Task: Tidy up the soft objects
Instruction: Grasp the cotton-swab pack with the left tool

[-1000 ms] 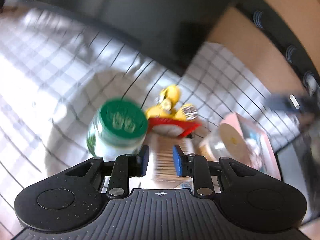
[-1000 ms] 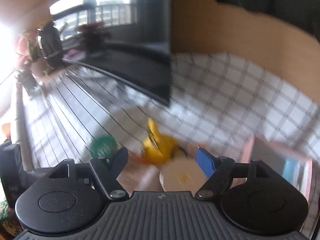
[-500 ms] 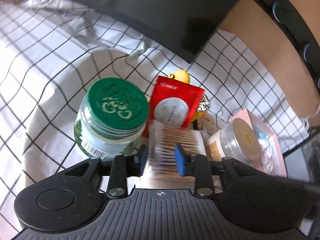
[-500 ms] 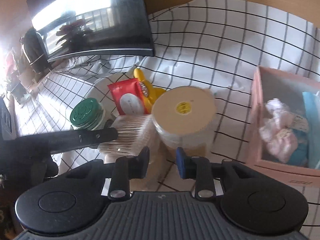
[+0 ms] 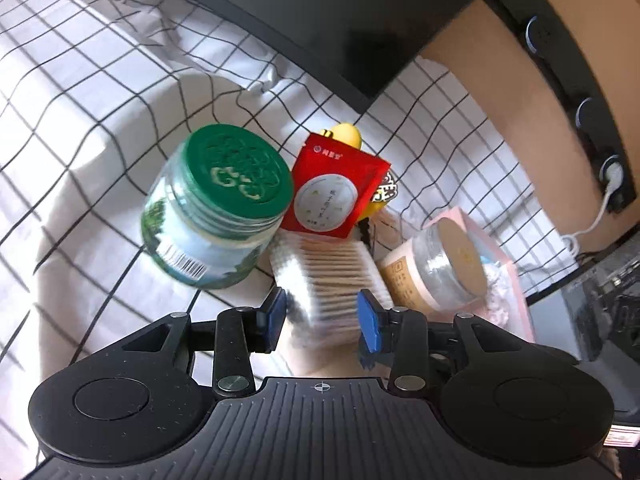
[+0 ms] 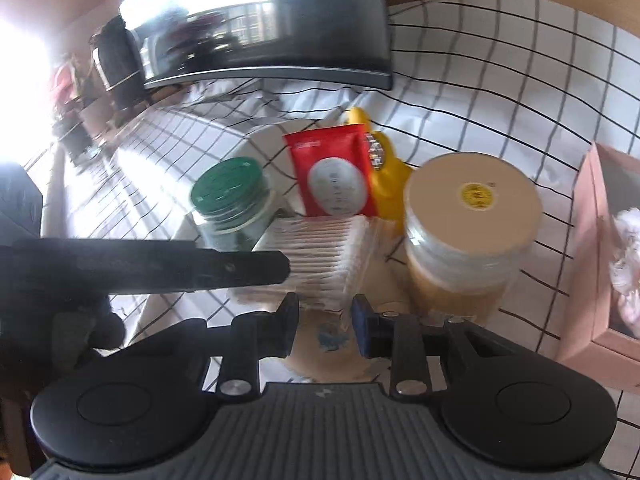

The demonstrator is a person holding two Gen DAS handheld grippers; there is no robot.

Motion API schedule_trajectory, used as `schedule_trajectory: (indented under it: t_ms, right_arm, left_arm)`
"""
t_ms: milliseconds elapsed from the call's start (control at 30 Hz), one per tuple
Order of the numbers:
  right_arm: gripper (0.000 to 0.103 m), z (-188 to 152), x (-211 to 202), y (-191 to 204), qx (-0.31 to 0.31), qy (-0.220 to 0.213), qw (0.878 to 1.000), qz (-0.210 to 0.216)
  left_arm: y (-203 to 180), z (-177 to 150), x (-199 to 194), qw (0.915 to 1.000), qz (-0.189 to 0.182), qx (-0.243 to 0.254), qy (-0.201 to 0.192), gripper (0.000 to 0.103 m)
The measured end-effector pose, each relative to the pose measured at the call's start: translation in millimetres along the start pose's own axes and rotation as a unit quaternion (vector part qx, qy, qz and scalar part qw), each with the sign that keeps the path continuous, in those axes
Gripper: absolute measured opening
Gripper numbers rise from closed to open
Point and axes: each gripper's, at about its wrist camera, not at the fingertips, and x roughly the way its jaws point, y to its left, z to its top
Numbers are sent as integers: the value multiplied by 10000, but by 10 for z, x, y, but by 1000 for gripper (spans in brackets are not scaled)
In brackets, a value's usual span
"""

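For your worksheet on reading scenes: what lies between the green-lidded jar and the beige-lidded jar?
The clear pack of cotton swabs lies between the green-lidded jar and beige-lidded jar, shown in both wrist views.

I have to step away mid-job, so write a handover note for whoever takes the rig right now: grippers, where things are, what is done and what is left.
Left hand-held gripper: jaws opening, the swab pack lies between them, pads not pressing on it.
Right hand-held gripper: narrow gap, holds nothing, poised at the near end of the same pack.
On the checked cloth: green-lid jar, red sachet leaning over a yellow toy, tan-lid jar.
Pink box, on the right, already holds some soft pieces.
Done: some items boxed.
Left: likely pack, sachet and toy.
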Motion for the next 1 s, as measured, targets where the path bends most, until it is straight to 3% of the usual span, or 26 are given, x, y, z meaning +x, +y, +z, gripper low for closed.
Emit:
schedule_trajectory:
  t_ms: [133,200,367,467,533,733,900,1000]
  right_arm:
    - [29,-66,-36,41,-286,74,9994,188]
    - [29,-97,-101,7,-324,85,9990,283]
    - [31,-54,-308,-54,-94,-183,9997,159]
    - [31,24,-271,-100,262,-321,9991,-113]
    - [30,59,-133,-141,412,-192,9988,-197]
    - [28,-8,-55,-185,307,-148,9994,81]
    - [28,-47,-95,-189,189,-203,9994,200]
    - [28,-75,-71,-203,181,-164,9992,318]
  left_arm:
    - [43,-37,-134,9999,-130,41,67,42]
    - [106,-35,-71,9998,40,-134,151,40]
    - [191,3,33,9988,69,-470,-122,41]
    - [198,0,61,9990,-68,-437,-112,41]
    - [248,4,78,9982,-233,-542,-86,41]
    - [266,38,123,9932,-849,-773,189,43]
    - [176,78,87,9938,-975,-488,233,47]
    - [170,93,212,9954,-737,-565,233,46]
